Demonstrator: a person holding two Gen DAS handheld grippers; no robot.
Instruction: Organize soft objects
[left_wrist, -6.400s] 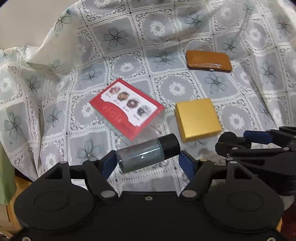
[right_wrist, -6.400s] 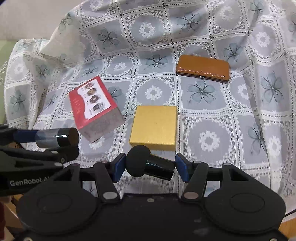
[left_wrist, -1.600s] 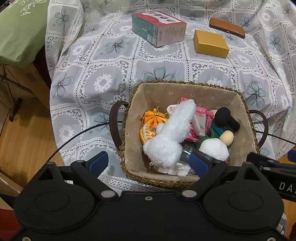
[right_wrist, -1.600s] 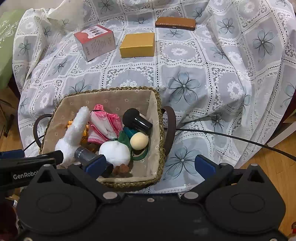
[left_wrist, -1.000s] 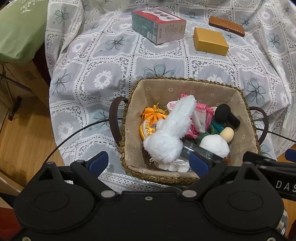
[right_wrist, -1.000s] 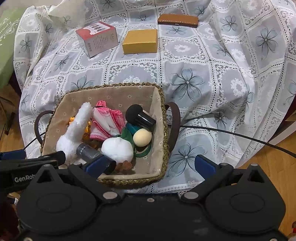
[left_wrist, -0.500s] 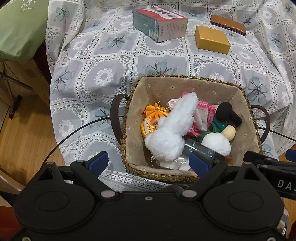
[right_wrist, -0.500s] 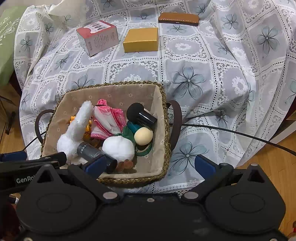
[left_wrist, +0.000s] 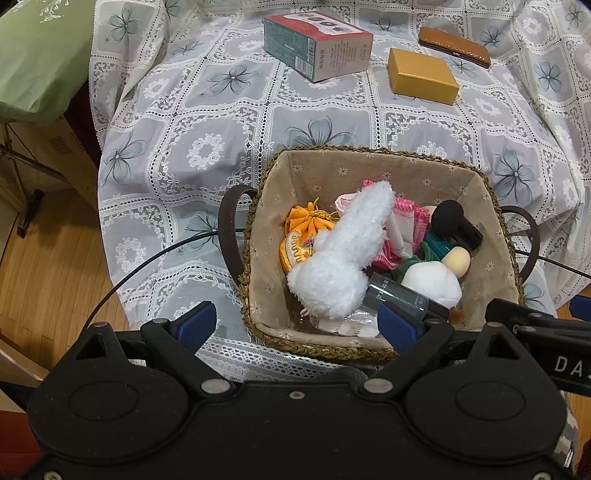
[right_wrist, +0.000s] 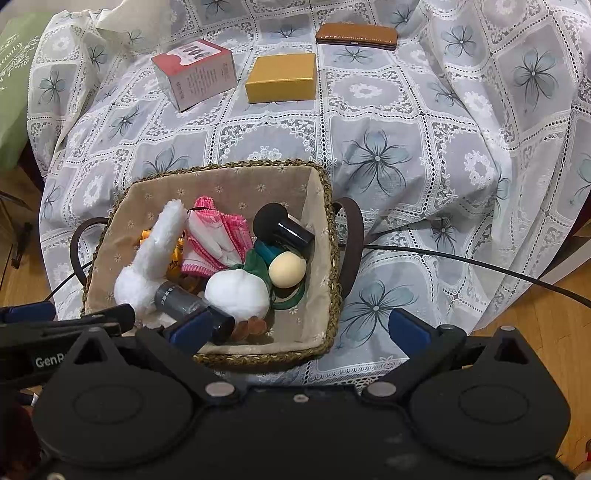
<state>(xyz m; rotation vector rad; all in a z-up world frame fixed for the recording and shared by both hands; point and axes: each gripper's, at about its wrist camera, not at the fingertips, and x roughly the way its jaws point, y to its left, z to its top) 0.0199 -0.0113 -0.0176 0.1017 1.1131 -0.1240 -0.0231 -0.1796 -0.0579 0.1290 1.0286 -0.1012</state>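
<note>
Each handheld gripper is matte black plastic, with two round domed housings, silver screw heads at the linkage pivots and blue pads on its fingers. The left gripper and right gripper carry white lettering and thin black cables.

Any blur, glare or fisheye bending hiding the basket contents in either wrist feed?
Left wrist view: sharp, evenly lit; edges bend, and the left gripper body hides the basket's near rim. Right wrist view: equally sharp, no glare; the right gripper covers the basket's near corner.
</note>
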